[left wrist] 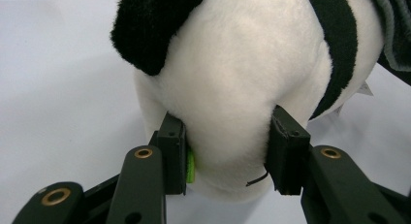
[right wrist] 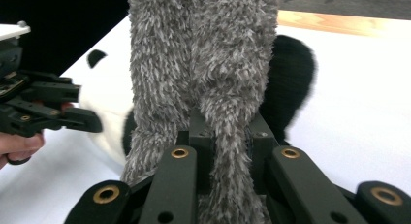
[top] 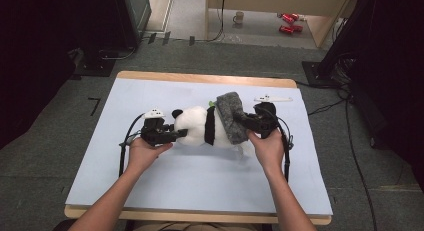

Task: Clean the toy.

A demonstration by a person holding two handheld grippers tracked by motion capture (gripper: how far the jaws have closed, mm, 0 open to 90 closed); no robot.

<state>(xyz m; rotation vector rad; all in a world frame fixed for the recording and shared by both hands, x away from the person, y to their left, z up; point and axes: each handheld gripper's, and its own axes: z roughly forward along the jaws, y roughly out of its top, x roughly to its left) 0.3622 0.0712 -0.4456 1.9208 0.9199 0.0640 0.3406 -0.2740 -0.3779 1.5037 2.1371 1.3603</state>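
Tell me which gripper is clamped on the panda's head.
The left gripper: its jaws squeeze the plush panda's white head, while the right gripper pinches the grey fuzzy cloth.

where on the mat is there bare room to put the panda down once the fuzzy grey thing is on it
The widest free patch is the near part of the pale blue mat, between the forearms. The left strip beside the left tongs is bare too. The middle is crowded by the panda, grey fabric and right tongs; a white tool lies at the far right.
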